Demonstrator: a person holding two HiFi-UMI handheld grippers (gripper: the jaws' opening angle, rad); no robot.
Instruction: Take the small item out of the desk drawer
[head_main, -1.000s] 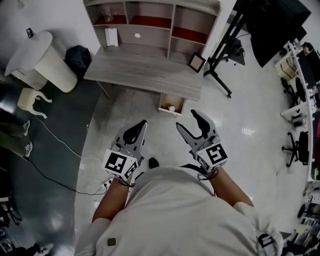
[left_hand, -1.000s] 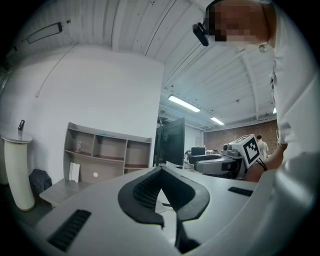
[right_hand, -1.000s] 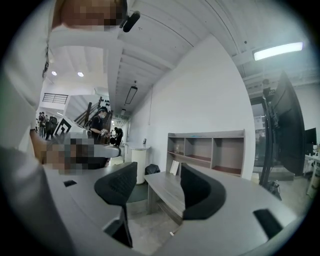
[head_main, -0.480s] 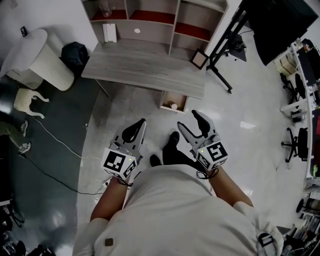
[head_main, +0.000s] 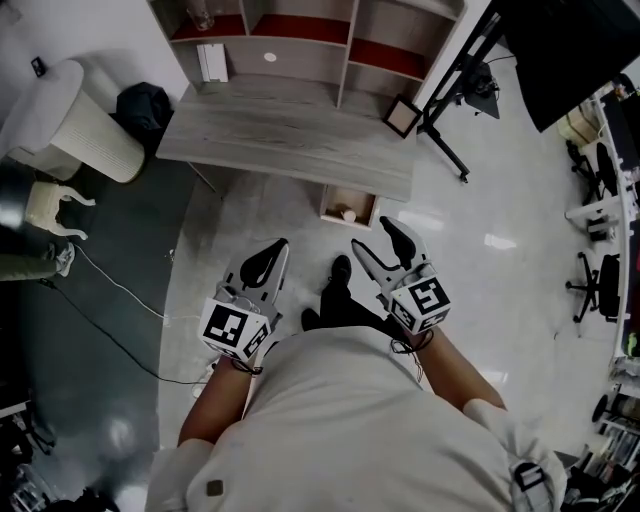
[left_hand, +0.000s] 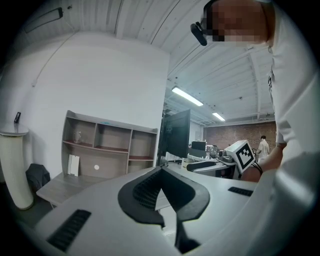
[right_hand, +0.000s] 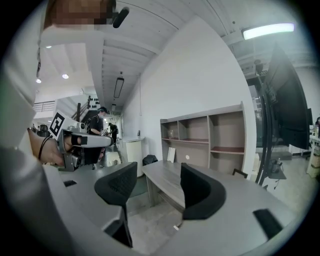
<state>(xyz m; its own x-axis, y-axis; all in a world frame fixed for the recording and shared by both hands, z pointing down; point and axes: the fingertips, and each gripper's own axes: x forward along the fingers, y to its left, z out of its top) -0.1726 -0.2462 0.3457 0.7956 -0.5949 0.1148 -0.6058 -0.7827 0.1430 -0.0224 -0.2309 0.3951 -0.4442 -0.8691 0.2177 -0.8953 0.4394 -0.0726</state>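
Note:
A grey wooden desk (head_main: 290, 135) with a shelf unit (head_main: 300, 40) stands ahead of me. Under its front edge a small drawer (head_main: 337, 203) hangs open, and a small pale round item (head_main: 347, 214) lies inside it. My left gripper (head_main: 272, 250) is held at waist height, well short of the desk, its black pads closed together on nothing. My right gripper (head_main: 378, 240) is level with it, just below the drawer in the head view, jaws open and empty. In the left gripper view the left gripper (left_hand: 161, 171) shows its tips touching. The right gripper (right_hand: 157, 186) frames the desk (right_hand: 167, 182) between spread pads.
A picture frame (head_main: 401, 116) leans at the desk's right corner. A black stand (head_main: 450, 120) and monitor (head_main: 570, 50) are to the right, with office chairs (head_main: 590, 285) beyond. At the left are a white bin (head_main: 75, 120), a black bag (head_main: 140, 105) and a floor cable (head_main: 120, 320).
I have stepped toward the desk: the drawer sits closer to the grippers and a dark shoe now shows between them. Both grippers keep their states.

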